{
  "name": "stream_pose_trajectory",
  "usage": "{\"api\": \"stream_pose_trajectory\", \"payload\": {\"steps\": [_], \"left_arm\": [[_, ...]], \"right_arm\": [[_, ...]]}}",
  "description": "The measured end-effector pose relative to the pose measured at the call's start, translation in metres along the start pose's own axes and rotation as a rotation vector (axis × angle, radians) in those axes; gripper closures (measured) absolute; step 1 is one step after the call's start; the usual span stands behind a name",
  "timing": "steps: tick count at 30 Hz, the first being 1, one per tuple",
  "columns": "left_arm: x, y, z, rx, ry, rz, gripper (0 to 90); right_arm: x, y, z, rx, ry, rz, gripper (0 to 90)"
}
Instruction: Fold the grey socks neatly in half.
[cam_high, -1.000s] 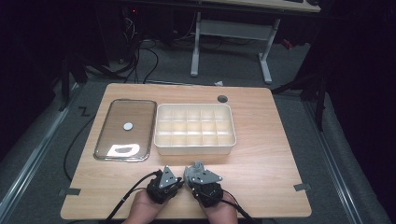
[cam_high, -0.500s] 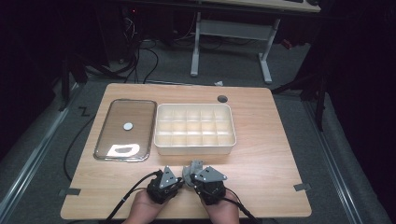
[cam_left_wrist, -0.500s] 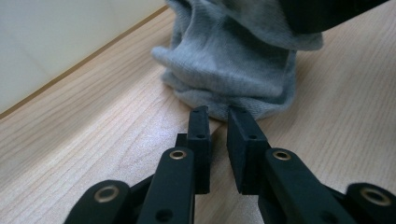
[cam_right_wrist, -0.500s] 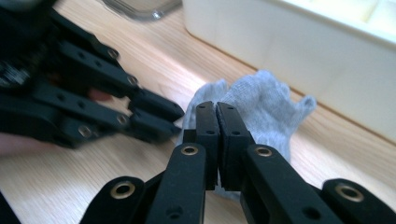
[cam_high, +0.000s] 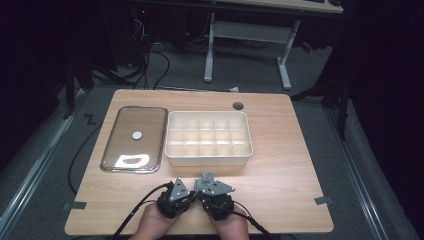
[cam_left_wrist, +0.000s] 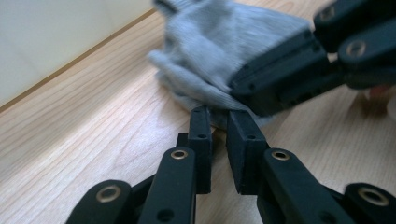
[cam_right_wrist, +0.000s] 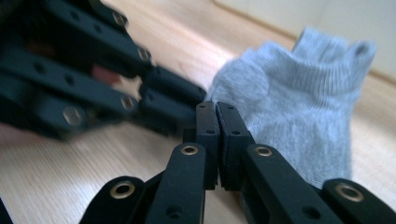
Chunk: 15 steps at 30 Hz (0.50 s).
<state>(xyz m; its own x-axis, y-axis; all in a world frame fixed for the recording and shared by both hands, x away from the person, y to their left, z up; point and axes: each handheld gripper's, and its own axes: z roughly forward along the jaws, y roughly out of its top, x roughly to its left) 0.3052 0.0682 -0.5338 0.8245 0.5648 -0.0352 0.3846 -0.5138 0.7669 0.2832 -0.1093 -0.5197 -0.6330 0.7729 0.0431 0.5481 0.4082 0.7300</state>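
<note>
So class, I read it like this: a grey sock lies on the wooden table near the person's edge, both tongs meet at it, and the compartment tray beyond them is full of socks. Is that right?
One thing is wrong: the compartment tray is empty, as the high view shows. The rest stands: the grey sock lies on the wooden table, with the left tongs and right tongs at it.

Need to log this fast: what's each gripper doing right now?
Left gripper: jaws nearly closed, pinching an edge of the grey sock.
Right gripper: jaws shut at the sock's edge; a hold cannot be told.
</note>
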Motion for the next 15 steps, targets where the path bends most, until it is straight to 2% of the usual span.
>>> {"api": "stream_pose_trajectory", "payload": {"steps": [3,4,5,8,10,12,13,15], "left_arm": [[0.009,-0.003,-0.007,-0.048,0.01,-0.058,80.9],[0.009,-0.003,-0.007,-0.048,0.01,-0.058,81.7],[0.011,-0.003,-0.012,-0.083,0.036,-0.062,82.8],[0.008,0.004,-0.024,-0.179,0.009,-0.063,86.7],[0.001,0.012,-0.028,-0.223,-0.022,-0.039,88.2],[-0.001,0.015,-0.027,-0.225,-0.035,-0.032,88.5],[-0.005,0.019,-0.022,-0.22,-0.059,-0.029,88.6],[-0.004,0.021,-0.012,-0.199,-0.057,-0.031,89.0]], "right_arm": [[0.001,-0.005,0.001,-0.003,0.014,0.004,89.2],[0.001,-0.005,0.001,-0.003,0.014,0.004,89.2],[0.002,-0.007,0.002,-0.003,0.011,-0.009,89.2],[0.002,-0.007,0.002,-0.009,0.013,-0.011,89.2],[0.002,-0.008,0.002,-0.012,0.016,-0.007,89.3],[0.002,-0.008,0.002,-0.014,0.018,-0.007,89.2],[0.001,-0.009,0.002,-0.016,0.02,-0.004,89.3],[0.001,-0.009,0.002,-0.019,0.02,-0.007,89.2]]}}
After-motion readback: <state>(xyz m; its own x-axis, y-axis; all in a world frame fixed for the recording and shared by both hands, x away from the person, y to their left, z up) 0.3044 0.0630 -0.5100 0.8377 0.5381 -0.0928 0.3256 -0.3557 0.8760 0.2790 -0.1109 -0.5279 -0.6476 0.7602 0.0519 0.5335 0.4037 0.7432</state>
